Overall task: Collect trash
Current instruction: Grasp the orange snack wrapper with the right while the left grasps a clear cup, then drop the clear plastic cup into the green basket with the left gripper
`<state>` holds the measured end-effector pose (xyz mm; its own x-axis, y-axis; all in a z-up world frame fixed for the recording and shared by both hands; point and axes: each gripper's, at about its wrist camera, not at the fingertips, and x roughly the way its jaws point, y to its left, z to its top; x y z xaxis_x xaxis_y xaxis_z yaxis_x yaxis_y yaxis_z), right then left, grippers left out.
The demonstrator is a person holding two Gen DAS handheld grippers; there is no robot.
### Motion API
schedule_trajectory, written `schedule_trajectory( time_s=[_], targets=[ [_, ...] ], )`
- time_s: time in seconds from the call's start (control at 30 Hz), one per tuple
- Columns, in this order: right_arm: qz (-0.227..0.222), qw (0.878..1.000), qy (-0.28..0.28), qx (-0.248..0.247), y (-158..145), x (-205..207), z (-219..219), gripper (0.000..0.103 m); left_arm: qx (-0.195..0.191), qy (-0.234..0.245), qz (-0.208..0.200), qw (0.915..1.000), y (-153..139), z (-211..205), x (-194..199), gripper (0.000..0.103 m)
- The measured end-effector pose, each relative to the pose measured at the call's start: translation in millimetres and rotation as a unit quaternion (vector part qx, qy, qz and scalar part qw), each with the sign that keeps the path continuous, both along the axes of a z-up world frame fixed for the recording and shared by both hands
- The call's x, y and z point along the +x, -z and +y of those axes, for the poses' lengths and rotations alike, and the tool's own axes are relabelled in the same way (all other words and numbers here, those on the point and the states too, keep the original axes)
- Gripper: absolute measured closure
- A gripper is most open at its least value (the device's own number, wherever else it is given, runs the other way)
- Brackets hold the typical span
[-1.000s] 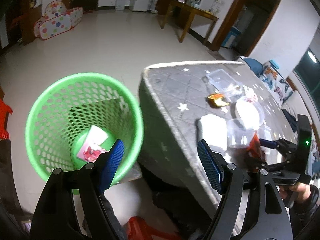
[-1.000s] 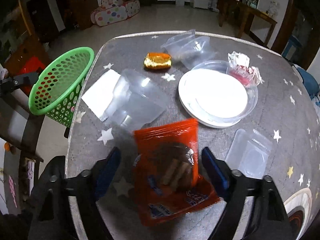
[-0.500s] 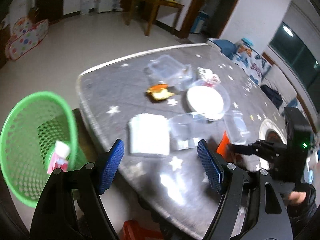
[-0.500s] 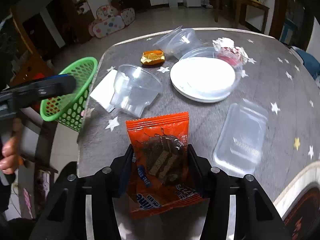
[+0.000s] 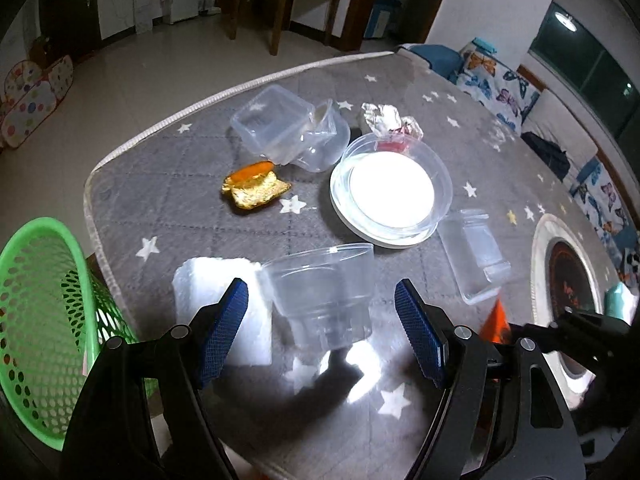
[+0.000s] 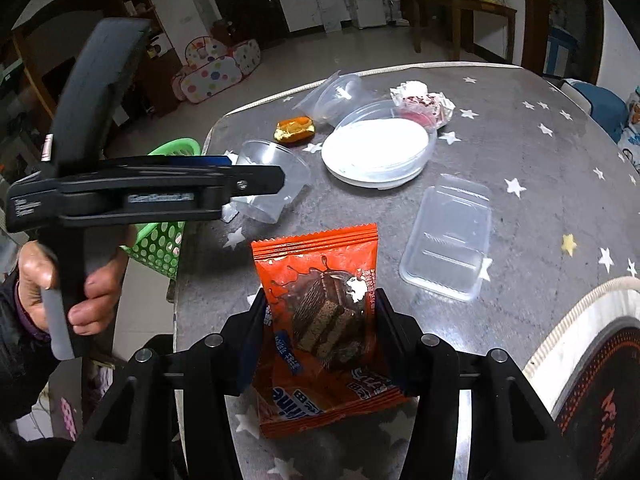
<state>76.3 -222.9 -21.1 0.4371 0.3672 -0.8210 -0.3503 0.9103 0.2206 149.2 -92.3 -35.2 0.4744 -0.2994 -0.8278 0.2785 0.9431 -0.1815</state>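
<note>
The right gripper point(image 6: 320, 312), at the bottom centre of its view, has just closed and clamps the orange wrapper point(image 6: 320, 280) above the table point(image 6: 540, 200). The left gripper point(image 5: 320, 324) gapes empty, lower centre, over a clear cup point(image 5: 320, 288). The green basket point(image 5: 36, 320) sits at the lower left.

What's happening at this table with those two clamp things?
A person is clearing rubbish off the table with a handheld gripper in each hand. The right gripper is shut on an orange snack packet. The left gripper is open, its fingers either side of a clear plastic cup lying beside a white napkin. A green basket waits off the table's edge.
</note>
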Motion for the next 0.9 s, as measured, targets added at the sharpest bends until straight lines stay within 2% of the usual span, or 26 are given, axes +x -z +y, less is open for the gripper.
schedule_trajectory(
  time_s=[0.13,0.23,0.3,0.47,0.67,0.9],
  targets=[
    [0.002,1.000,0.007,0.003,1.6,-0.2,-4.1,0.053,0.015,-0.002,-0.005,0.9999,3.6,-7.2,3.3,0.028],
    [0.003,1.000,0.010,0.005,2.0,-0.8,-6.5,0.053,0.019,-0.002,-0.002,0.9998,5.5,-10.8,5.0,0.033],
    [0.002,1.000,0.011,0.007,2.2,-2.0,-8.1,0.053,0.029,-0.004,-0.002,0.9996,7.5,-13.4,5.9,0.041],
    [0.002,1.000,0.012,0.009,2.3,-4.6,-8.3,0.053,0.037,-0.007,-0.013,0.9992,6.6,-15.0,2.4,0.043],
    [-0.001,1.000,0.014,0.010,-2.6,-6.5,-6.7,0.053,0.012,-0.013,-0.033,0.9993,-12.9,-1.3,-9.0,0.043],
    [-0.016,1.000,0.007,0.017,-17.6,-4.8,7.0,0.053,-0.018,-0.050,-0.056,0.9970,-41.0,47.8,-24.7,0.043]
  ],
)
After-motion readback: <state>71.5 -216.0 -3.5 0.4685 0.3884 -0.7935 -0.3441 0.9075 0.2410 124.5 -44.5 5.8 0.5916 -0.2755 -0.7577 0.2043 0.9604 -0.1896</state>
